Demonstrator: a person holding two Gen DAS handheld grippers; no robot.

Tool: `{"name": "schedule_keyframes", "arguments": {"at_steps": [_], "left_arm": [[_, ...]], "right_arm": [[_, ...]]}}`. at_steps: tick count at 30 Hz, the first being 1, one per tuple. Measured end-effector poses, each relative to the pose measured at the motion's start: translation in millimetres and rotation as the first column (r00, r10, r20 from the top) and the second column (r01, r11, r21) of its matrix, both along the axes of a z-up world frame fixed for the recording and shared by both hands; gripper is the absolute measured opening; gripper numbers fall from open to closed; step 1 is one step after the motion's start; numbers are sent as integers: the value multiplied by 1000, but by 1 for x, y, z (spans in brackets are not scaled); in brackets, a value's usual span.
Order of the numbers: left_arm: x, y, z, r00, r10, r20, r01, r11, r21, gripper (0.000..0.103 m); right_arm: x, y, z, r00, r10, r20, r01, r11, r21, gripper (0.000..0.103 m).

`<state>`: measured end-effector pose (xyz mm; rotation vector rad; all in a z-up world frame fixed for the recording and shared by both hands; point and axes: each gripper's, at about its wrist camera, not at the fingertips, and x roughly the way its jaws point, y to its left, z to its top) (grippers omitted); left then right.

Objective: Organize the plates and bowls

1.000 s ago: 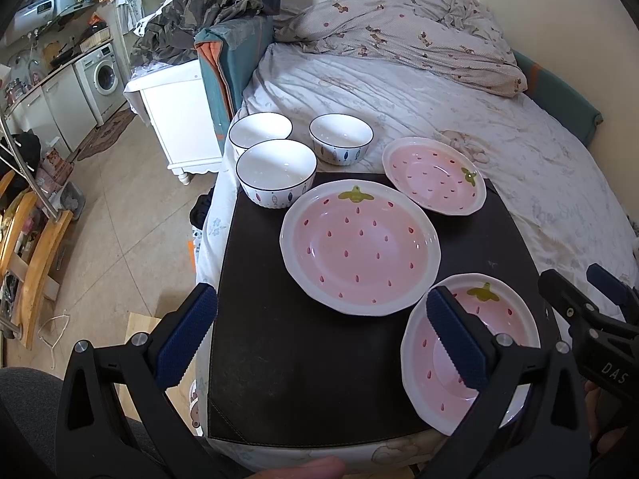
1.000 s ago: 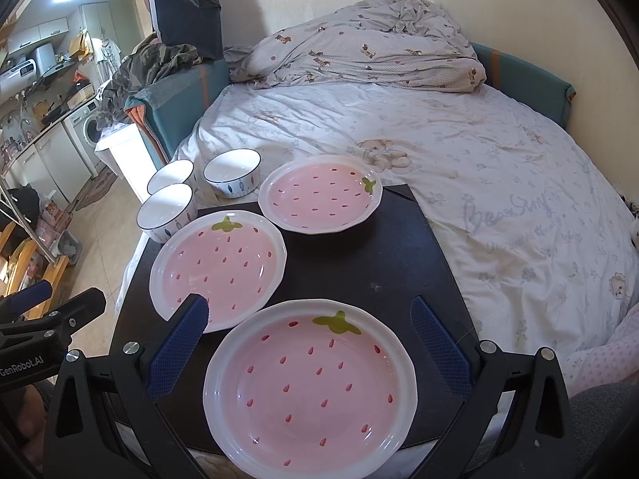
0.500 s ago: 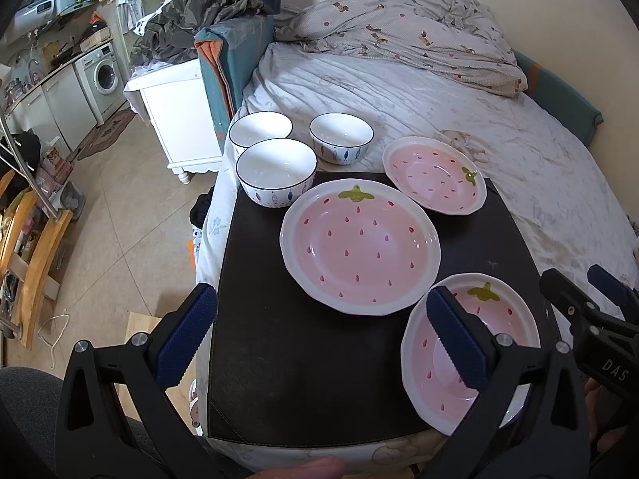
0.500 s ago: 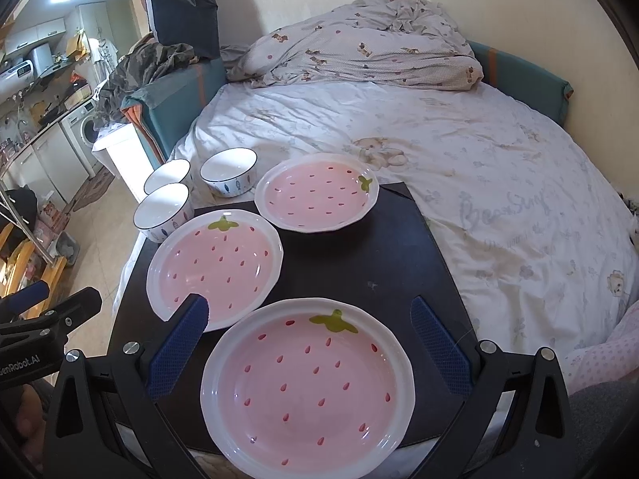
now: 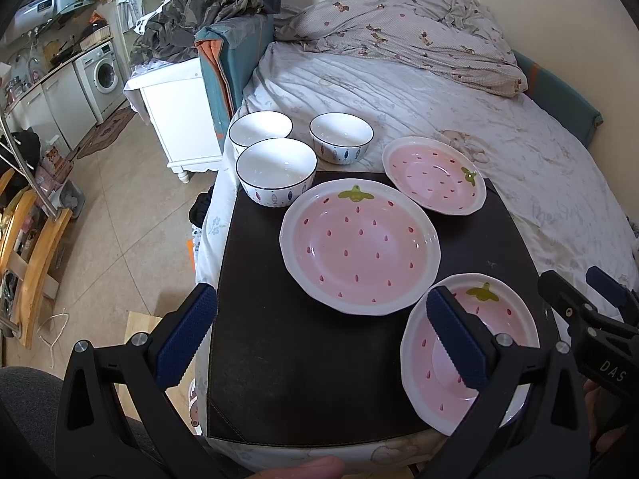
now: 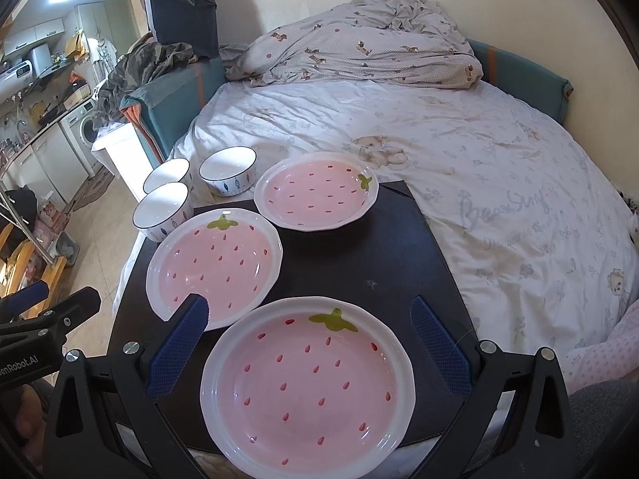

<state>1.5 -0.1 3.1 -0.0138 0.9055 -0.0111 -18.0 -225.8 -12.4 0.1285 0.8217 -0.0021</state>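
Note:
Three pink strawberry plates lie on a black mat at the bed's edge: a near one, a large middle one and a far one. Three white bowls cluster at the mat's far left corner. My left gripper is open above the mat's front, its right finger over the near plate's left rim. My right gripper is open, its fingers straddling the near plate without touching it. The middle plate, the far plate and the bowls lie beyond.
The mat lies on a bed with a crumpled duvet at its head. A white cabinet stands left of the bowls above a tiled floor. Each gripper shows in the other's view: right, left.
The right wrist view has drifted very slightly. No plate or bowl has moved, and both grippers stay open.

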Motion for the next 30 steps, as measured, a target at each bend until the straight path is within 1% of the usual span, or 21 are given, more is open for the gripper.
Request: {"name": "schedule_keyframes", "arguments": {"at_steps": [13,18,21,23,25,26,27,28,30], "left_arm": [[-1,-2,-1,1000,-4,-2,4,1000,3,103],[-1,-3,-1,1000,-1,-4,2,1000,12,103],[0,0,0,1000,1,-8,-1,1000,12,103],[1,-2,0,1000,-3,-16,3,1000,26,103],[4,-5,-2,1000,-3,-28,4,999,48,103],[5,-6,-2,999,-1,-33,3,999,49,103],[6,-7,-2,999,3,-36,-1,999,45,103],[7,-8,-1,999,5,-35,-3,999,45,103],[12,-13,0,999,4,-44,-1,998,58,103]], "right_arm": [[0,1,-1,1000,2,-3,-2,1000,-6,103],[1,-1,-1,1000,-5,-3,5,1000,6,103],[4,-7,0,1000,12,-17,-11,999,41,103],[8,-16,1,999,26,-46,-22,997,68,103],[13,-27,1,997,39,-69,-29,991,134,103],[15,-36,1,996,41,-84,-26,983,179,103],[18,-42,0,994,37,-101,-17,980,197,103],[22,-49,-1,992,34,-119,-9,979,206,103],[26,-61,-1,991,25,-128,3,976,216,103]]}}
